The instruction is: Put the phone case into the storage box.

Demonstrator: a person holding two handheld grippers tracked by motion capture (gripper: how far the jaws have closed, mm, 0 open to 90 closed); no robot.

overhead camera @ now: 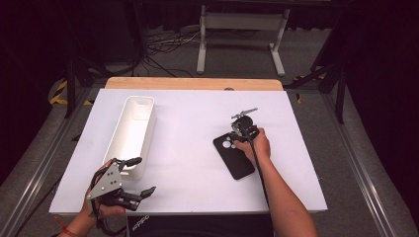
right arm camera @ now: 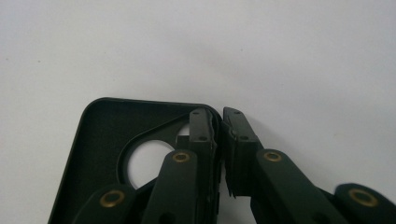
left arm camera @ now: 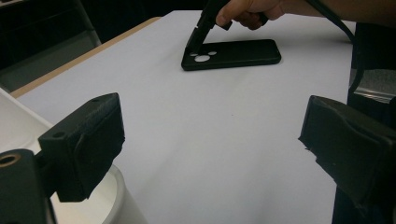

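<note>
Right gripper [right arm camera: 219, 140] jaws apparently pinch the matte black phone case's [overhead camera: 236, 158] rounded rim; left gripper [overhead camera: 129, 177] jaws apart.

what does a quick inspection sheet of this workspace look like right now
surface: white table top, bare around the items
job's things: black phone case lying flat, open side up, right of centre
clutter: long white bin at the left
grippers: right hand-held gripper closed on the case's wall by the camera cutout; left hand-held gripper open, holding nothing, by the bin's near end
cables: black cable trailing along the right forearm; loose cables on the floor beyond the table
surroundings: dark room, white stand legs behind the table
</note>
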